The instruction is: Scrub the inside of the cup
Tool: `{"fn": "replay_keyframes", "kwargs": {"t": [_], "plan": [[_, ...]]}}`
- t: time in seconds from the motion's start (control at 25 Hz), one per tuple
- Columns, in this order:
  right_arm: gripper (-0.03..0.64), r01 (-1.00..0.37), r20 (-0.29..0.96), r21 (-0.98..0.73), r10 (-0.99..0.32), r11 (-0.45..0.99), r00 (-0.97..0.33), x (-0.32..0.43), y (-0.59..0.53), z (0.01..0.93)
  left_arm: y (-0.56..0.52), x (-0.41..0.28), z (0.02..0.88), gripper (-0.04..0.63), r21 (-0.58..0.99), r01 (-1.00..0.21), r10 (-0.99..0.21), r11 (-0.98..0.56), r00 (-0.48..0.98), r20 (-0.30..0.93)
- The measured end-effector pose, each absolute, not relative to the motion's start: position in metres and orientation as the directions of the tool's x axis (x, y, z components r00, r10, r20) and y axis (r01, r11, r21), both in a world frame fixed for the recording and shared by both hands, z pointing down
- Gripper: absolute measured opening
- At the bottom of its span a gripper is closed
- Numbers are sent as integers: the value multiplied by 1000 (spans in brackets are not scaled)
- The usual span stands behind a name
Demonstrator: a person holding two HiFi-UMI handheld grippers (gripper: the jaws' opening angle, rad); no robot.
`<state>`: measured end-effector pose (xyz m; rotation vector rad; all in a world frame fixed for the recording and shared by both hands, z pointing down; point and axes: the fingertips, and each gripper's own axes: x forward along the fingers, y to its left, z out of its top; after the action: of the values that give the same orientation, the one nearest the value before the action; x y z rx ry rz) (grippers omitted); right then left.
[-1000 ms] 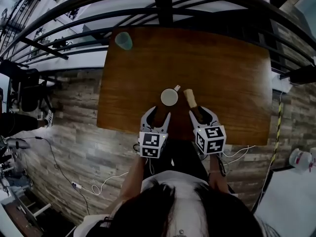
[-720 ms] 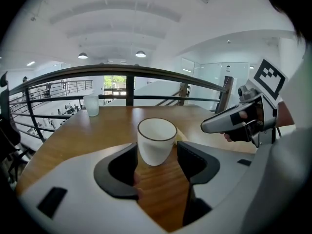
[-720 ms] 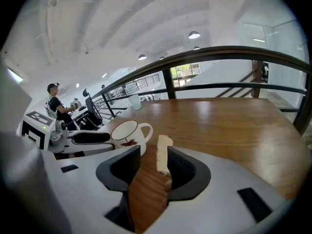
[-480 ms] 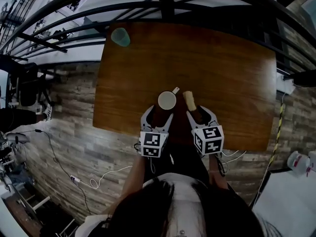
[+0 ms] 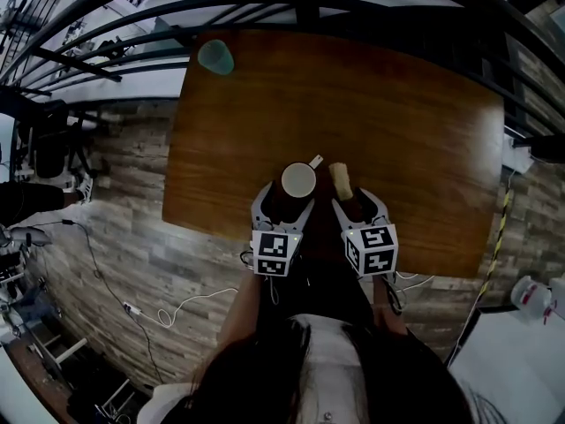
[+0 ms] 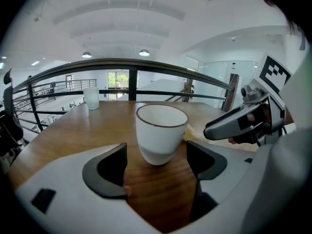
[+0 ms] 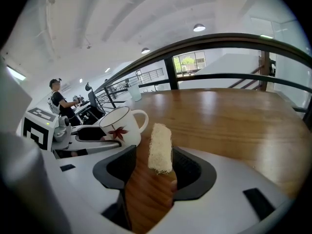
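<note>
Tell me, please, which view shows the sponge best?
The right gripper view: the sponge sits centred, its texture clear. The head view shows it small beside the cup; the left gripper view shows only a sliver behind the cup.

Both tools are the same build: the left gripper (image 5: 282,204) and right gripper (image 5: 360,203) have pale grey shells with black pads (image 6: 97,184). Each carries a white marker cube (image 5: 274,253) with black squares. Thin white cables (image 5: 422,275) trail off the right one. The person has dark hair (image 5: 291,374) and a white top (image 5: 325,343) (sleeves stop short of the forearms).
</note>
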<state>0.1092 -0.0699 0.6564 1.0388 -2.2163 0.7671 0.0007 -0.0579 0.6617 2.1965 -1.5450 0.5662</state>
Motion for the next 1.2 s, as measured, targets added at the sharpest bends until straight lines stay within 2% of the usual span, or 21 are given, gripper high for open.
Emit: {"fn": "replay_keyframes", "kwargs": {"t": [0.72,1.2], "plan": [[245,-818,709,-205,-495,538,-503,105,-75,682,-80,8,672,422,16,-936,-806,-351,310,503],[247,-822,725,-162,-500,545,-474,105,-82,692,-95,17,675,422,-14,-921,-806,-390,334,489]]}}
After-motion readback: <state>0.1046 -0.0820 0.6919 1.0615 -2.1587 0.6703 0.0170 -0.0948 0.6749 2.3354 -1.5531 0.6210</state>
